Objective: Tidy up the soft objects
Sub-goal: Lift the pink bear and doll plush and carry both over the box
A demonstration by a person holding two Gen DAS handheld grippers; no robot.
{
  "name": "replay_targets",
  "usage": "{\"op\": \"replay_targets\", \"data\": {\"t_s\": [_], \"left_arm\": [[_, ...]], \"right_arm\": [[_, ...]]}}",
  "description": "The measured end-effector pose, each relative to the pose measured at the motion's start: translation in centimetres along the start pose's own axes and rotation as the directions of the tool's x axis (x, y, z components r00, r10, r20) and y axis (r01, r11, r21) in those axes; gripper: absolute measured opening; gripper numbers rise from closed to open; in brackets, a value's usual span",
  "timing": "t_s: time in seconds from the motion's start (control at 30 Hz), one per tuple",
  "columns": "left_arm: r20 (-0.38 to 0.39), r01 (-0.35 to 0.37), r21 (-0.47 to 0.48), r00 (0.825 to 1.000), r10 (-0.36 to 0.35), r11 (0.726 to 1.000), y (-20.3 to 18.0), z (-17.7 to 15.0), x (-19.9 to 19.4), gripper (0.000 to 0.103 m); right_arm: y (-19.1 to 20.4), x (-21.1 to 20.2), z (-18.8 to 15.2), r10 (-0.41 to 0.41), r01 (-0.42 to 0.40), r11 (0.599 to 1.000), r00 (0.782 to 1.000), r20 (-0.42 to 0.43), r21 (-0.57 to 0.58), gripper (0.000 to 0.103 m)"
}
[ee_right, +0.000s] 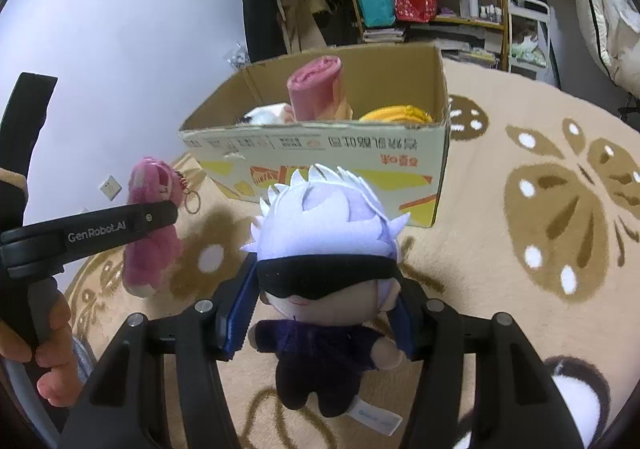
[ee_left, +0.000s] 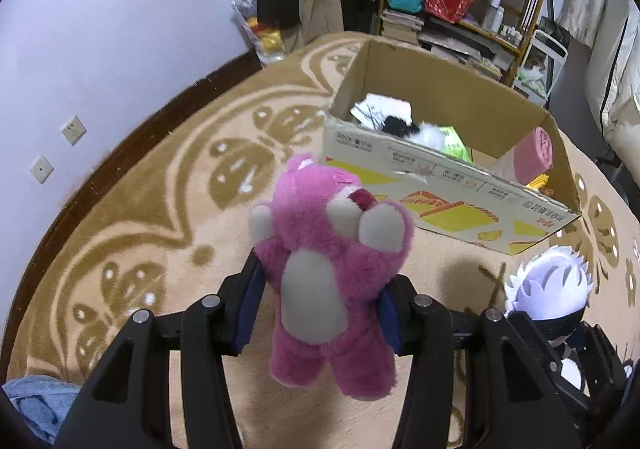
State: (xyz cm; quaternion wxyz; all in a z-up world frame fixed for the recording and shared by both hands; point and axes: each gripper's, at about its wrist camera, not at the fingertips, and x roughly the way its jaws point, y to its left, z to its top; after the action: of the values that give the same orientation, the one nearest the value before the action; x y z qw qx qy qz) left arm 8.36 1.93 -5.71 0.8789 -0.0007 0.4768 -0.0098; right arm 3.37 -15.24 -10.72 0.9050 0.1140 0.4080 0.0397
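My left gripper (ee_left: pixel 320 281) is shut on a pink plush bear (ee_left: pixel 328 273) and holds it above the carpet, short of the open cardboard box (ee_left: pixel 440 185). My right gripper (ee_right: pixel 326 289) is shut on a white-haired doll with a black blindfold (ee_right: pixel 324 233), also held above the carpet in front of the box (ee_right: pixel 320 153). The bear (ee_right: pixel 150 249) and the left gripper show at the left of the right wrist view. The doll (ee_left: pixel 548 285) shows at the right of the left wrist view. Soft items lie in the box, among them a pink roll (ee_right: pixel 316 89).
A beige patterned carpet (ee_right: pixel 520 249) covers the floor. A cluttered shelf (ee_left: pixel 460 1) and hanging clothes stand behind the box. A white wall with sockets (ee_left: pixel 72 129) is on the left. Blue cloth (ee_left: pixel 36 405) lies at the lower left.
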Motion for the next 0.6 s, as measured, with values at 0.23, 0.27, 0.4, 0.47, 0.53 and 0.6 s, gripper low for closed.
{"op": "replay_targets", "data": {"t_s": [0.23,0.27,0.4,0.47,0.53,0.6], "left_arm": [[0.073,-0.013,0.048,0.997,0.009,0.999,-0.6,0.5,-1.9,0.049],[0.086,-0.015,0.061,0.996,0.009,0.998,-0.9,0.7,-2.2,0.049],[0.128,-0.035,0.093,0.992,0.022,0.995,-1.5,1.1,-3.2,0.049],[0.14,-0.045,0.108,0.99,0.029,0.993,-1.7,1.2,-3.5,0.049],[0.155,-0.057,0.121,0.987,0.038,0.991,-2.0,1.4,-3.7,0.049],[0.17,-0.063,0.13,0.985,0.041,0.989,-2.3,1.6,-3.9,0.049]], "right_arm": [[0.8,-1.8,0.5,0.018,-0.018,1.0,0.998,0.058,-0.012,0.061],[0.8,-2.0,0.5,0.024,-0.023,1.0,0.998,0.066,-0.01,0.061],[1.3,-2.9,0.8,0.019,-0.016,0.999,0.995,0.099,-0.032,0.061],[1.6,-3.4,1.0,0.016,-0.011,0.999,0.993,0.117,-0.043,0.061],[1.9,-4.0,1.3,0.016,-0.008,0.998,0.989,0.146,-0.054,0.061],[2.1,-4.5,1.5,0.014,-0.004,0.998,0.986,0.165,-0.061,0.061]]}}
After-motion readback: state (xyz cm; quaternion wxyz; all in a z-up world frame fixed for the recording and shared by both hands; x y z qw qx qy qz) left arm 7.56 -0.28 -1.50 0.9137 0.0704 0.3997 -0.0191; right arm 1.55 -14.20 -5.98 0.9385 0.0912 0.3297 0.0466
